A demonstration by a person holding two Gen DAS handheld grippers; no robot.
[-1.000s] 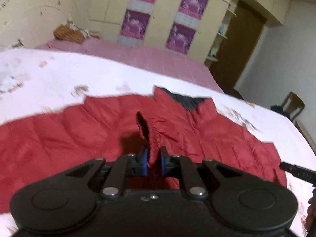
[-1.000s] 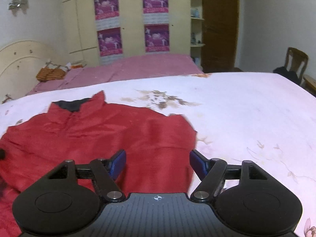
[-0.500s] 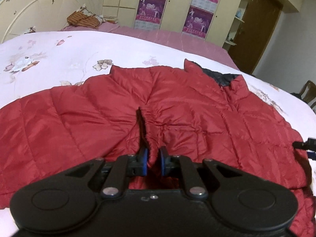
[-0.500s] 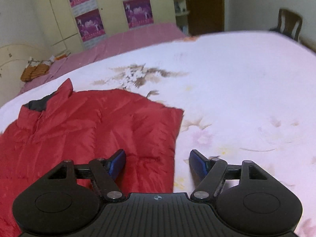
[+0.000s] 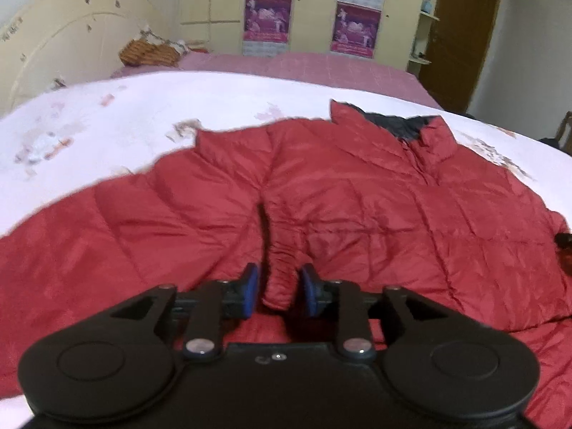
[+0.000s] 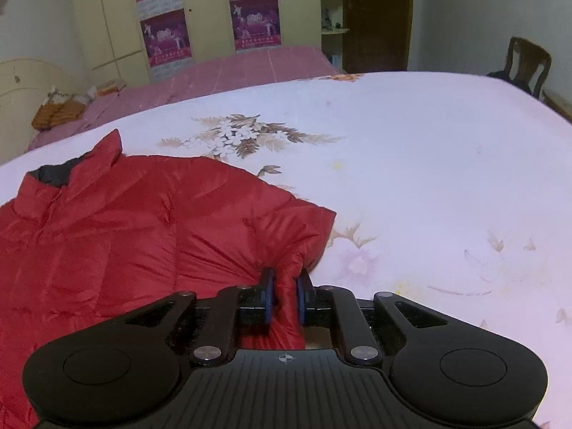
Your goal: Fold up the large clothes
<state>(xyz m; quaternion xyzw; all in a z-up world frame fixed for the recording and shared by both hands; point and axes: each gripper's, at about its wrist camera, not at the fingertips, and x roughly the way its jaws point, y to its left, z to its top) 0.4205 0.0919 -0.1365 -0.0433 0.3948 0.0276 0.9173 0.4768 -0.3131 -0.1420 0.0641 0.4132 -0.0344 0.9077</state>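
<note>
No readable text is showing anywhere. The purple posters (image 6: pixel 254 21) on the cream wardrobe doors (image 6: pixel 107 18) are carrying small lines of print under their pictures, but it is coming out too small and blurred to read in either wrist view. The black plastic gripper body (image 6: pixel 286 375) is showing only a small round crosshair mark (image 6: pixel 285 358), no letters or numbers. Nothing legible is appearing on the red quilted puffer jacket (image 5: pixel 357 207) or on the white floral bedspread (image 6: pixel 411 161).
</note>
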